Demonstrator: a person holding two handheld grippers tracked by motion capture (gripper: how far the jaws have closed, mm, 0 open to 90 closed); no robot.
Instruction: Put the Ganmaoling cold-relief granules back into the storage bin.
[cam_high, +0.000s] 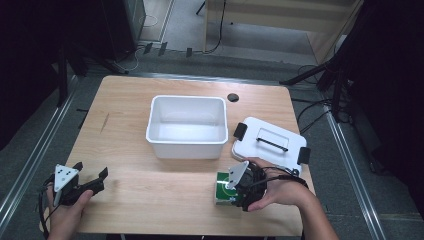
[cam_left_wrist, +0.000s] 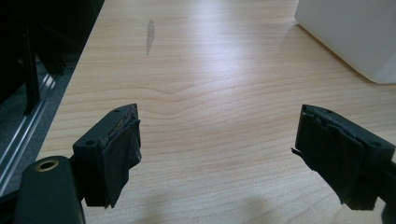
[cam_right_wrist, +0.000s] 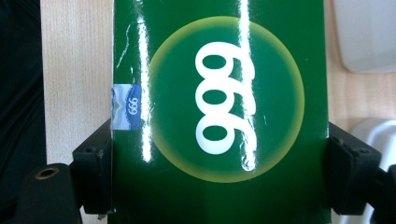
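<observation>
Green box (cam_right_wrist: 217, 116) marked 999 sits near the tabletop's (cam_high: 150, 195) front edge, pinched on both sides by the right gripper (cam_high: 239, 186), beside the white lid (cam_high: 270, 140). Left gripper (cam_high: 90, 176) hovers wide open and empty at the front left corner.

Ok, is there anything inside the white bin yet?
No, the white bin shows a bare floor in the high view; the green box sits on the table outside it.
</observation>
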